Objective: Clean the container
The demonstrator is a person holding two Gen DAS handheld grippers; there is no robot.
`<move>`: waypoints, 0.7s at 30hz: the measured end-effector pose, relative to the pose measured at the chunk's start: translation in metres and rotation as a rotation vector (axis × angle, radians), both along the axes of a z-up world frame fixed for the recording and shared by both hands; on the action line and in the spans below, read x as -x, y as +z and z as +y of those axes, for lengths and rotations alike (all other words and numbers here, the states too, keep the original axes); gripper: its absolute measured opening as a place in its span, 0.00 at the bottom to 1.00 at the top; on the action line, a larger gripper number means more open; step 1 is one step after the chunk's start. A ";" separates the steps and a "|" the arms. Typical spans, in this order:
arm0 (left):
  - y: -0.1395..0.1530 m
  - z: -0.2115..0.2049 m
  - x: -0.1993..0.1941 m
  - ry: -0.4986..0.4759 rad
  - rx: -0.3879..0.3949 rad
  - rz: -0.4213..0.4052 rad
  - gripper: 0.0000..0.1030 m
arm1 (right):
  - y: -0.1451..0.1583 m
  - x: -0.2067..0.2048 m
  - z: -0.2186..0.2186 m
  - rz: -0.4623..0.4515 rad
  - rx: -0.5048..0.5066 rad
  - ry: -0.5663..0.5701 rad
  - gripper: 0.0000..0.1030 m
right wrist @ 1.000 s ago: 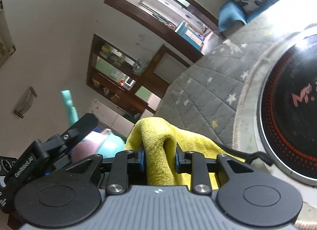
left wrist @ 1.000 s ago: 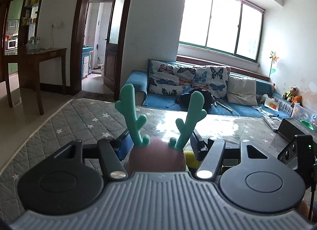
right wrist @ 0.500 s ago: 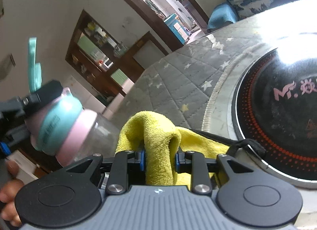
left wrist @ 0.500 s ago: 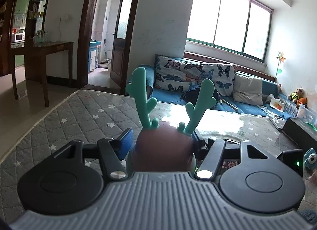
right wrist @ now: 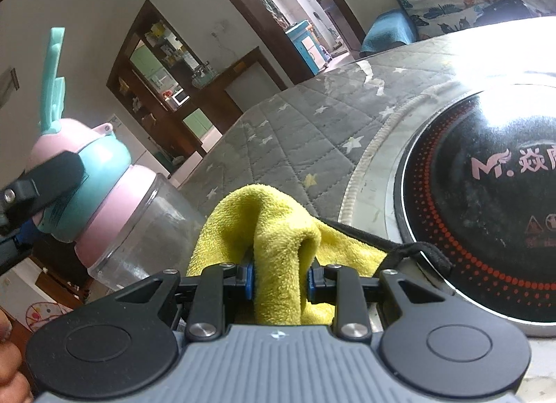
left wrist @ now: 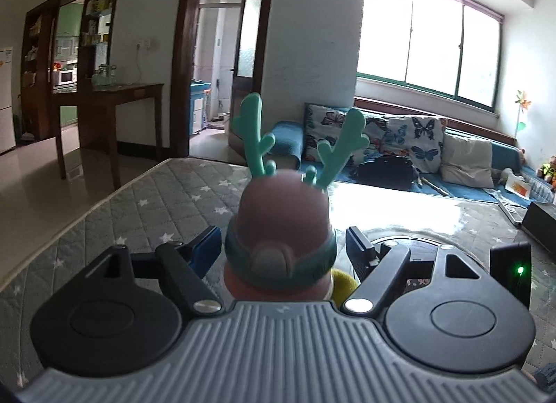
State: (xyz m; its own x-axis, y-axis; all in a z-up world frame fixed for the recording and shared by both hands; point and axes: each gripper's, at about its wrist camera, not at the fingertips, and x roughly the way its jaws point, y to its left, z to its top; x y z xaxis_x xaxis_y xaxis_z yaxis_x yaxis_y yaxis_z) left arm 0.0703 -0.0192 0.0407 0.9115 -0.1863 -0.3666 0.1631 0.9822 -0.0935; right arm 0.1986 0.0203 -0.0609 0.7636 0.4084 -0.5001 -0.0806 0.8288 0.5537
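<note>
My left claw has just been spreading, and the bottle sits between its fingers with a gap on each side, pads not pressing; the domed pink lid, teal band and two teal antlers rise just beyond my fingertips. My right claw is pinched tight on a fluffy yellow cloth, with the bottle's clear, smooth body near on the left. A round glossy black cooktop ringed with red dots lies to the right on a grey quilted cover with stars.
</note>
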 end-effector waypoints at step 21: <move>-0.002 0.036 -0.001 -0.045 -0.046 0.005 0.74 | 0.010 0.057 0.037 -0.045 0.087 0.164 0.22</move>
